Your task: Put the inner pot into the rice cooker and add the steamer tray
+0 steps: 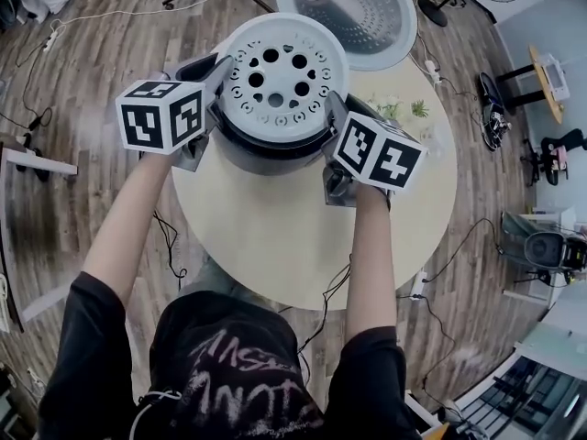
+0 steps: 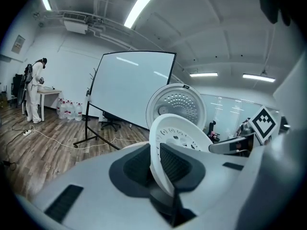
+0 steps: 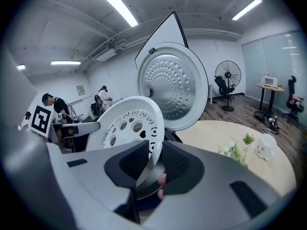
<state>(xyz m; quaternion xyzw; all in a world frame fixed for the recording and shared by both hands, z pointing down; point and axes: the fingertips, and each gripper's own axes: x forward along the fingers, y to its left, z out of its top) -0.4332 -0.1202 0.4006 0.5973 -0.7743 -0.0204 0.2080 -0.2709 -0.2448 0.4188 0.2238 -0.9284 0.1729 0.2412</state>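
The white steamer tray (image 1: 275,76) sits at upper centre of the head view, directly over the grey rice cooker (image 1: 266,154) on the round desk (image 1: 275,236). The left gripper (image 1: 218,70) and the right gripper (image 1: 334,108) each have their jaws closed on opposite sides of its rim. The cooker's lid (image 1: 358,7) stands open behind.

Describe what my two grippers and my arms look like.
The left gripper and right gripper both have pale grey bodies, with dark ribbed pads lining the jaws. Each carries a white cube printed with black square markers. The person wears a black short-sleeved T-shirt with faded print, and the forearms are uncovered.
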